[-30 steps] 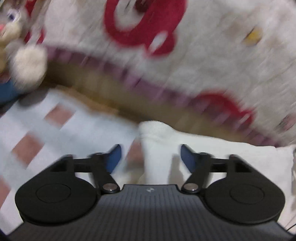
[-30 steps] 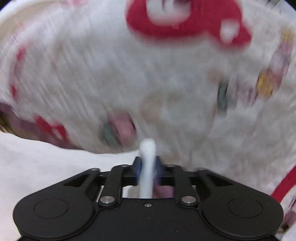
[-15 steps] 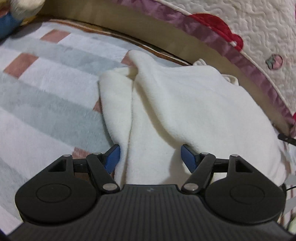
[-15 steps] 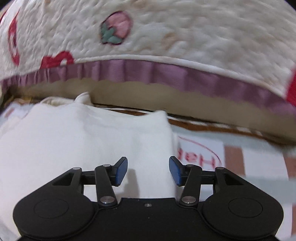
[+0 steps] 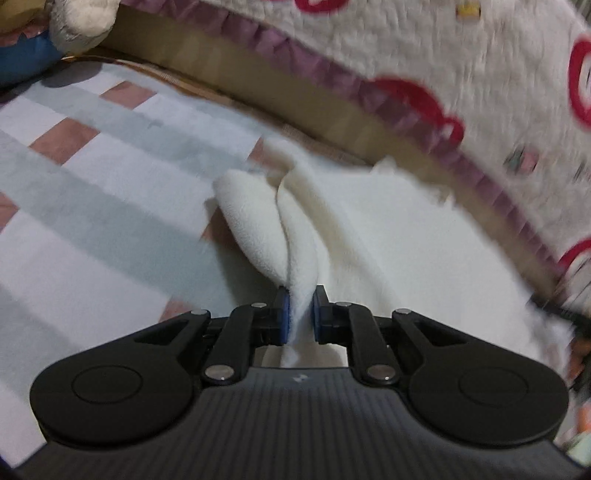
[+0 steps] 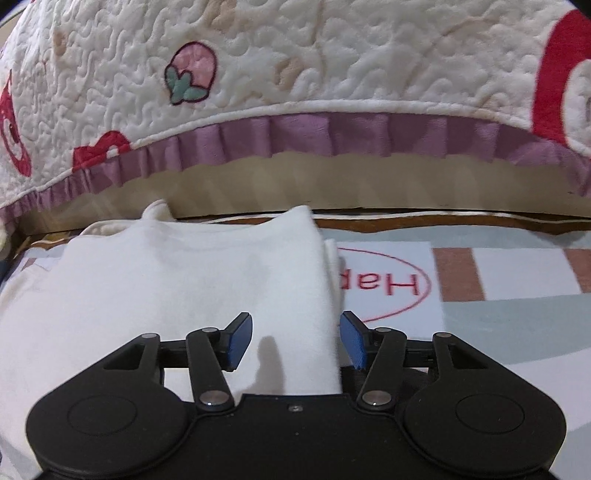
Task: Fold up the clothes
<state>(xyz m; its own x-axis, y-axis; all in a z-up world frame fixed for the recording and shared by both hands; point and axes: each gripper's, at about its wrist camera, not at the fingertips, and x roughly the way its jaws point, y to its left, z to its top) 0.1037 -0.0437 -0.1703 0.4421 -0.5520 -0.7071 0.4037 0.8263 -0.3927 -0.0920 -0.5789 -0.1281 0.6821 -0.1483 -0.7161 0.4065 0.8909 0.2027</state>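
A white fleece garment (image 5: 388, 236) lies on a checked blanket (image 5: 92, 206) beside the bed. My left gripper (image 5: 300, 314) is closing, and its blue pads pinch a raised fold at the garment's left edge. In the right wrist view the same garment (image 6: 177, 280) lies flat and folded over, its right edge running between the jaws. My right gripper (image 6: 295, 341) is opening wide over that edge, and its blue pads (image 6: 351, 341) stand clear of the cloth.
A quilted bedspread (image 6: 332, 55) with a purple frill (image 6: 332, 136) overhangs the far side. A stuffed toy (image 5: 81, 22) sits at the far left. The blanket carries a red round print (image 6: 388, 284) right of the garment.
My left gripper went from wide open over the garment's edge to pinched on a fold, which now stands up. My right gripper let go of the cloth and opened, coming down over the garment's right edge.
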